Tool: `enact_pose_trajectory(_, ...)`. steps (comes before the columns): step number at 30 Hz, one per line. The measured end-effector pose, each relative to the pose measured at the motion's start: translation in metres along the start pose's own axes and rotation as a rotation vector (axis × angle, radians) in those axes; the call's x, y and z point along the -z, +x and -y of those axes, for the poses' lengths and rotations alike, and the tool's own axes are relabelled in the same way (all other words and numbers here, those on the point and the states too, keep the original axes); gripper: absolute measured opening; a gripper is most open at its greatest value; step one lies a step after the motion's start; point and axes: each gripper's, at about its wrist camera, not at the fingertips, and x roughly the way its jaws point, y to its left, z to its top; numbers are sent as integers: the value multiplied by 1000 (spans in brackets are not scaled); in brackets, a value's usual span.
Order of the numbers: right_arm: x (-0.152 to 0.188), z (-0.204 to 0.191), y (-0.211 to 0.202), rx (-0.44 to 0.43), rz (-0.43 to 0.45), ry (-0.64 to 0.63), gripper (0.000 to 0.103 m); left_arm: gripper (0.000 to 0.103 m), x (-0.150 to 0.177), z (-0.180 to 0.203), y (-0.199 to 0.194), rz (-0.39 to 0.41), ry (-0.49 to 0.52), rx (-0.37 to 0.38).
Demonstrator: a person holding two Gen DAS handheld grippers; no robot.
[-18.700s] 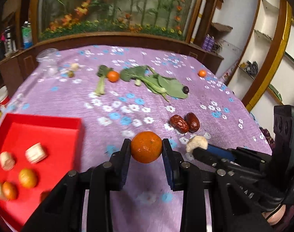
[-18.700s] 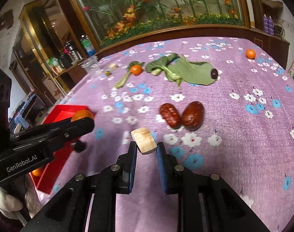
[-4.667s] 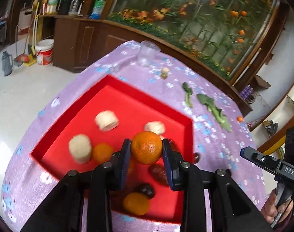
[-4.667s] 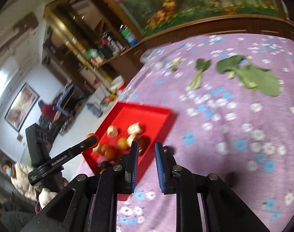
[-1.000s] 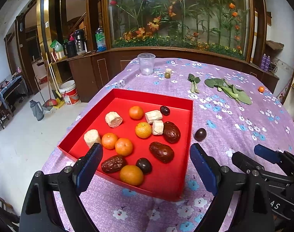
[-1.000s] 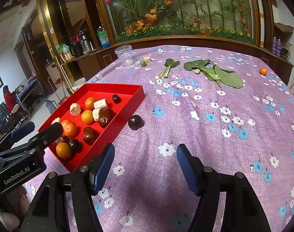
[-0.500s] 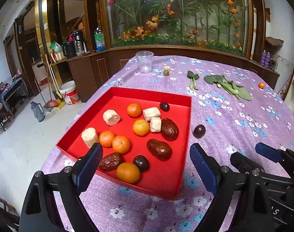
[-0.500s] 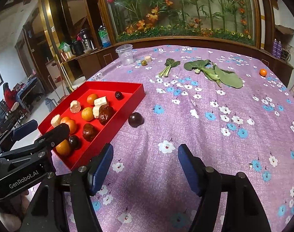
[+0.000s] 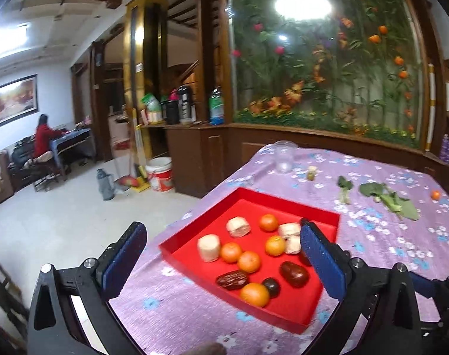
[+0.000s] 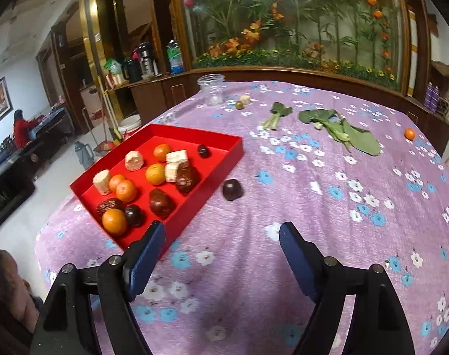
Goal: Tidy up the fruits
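- Left claw (image 9: 221,259): jaws opening wide, nothing between them.
- Right claw (image 10: 221,256): jaws opening, empty.
- Tray (image 10: 224,159): ahead-left of the right claw, holding oranges, dates and pale chunks.
- Plum (image 10: 232,189): on the cloth (image 10: 313,207) just right of the tray.
- Greens (image 10: 342,131) and one orange (image 10: 409,133): far ahead, right.

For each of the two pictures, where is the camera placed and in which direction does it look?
Left wrist: sits on the left gripper, looks down at the red tray; both open fingers show, empty.
Right wrist: sits on the right gripper, looks across the purple tablecloth; both open fingers show, empty.
Shared: tray, oranges, leafy greens, plastic cup.
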Motion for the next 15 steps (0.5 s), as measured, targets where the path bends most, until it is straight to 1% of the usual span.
enact_pose_trajectory(2, -2, -12, 1, 0, 3, -33, 88, 103, 1, -2, 2, -19, 5, -11)
enact_pose_trajectory(7, 1, -37, 10, 16, 3, -112, 89, 103, 9, -7, 13, -112, -19, 56)
enact_pose_trajectory(11, 6, -43, 13, 9, -14, -121, 90, 103, 19, -8, 23, -172, -18, 79)
enact_pose_trajectory(15, 8, -44, 14, 13, -21, -120, 90, 103, 23, -7, 28, -206, -21, 100)
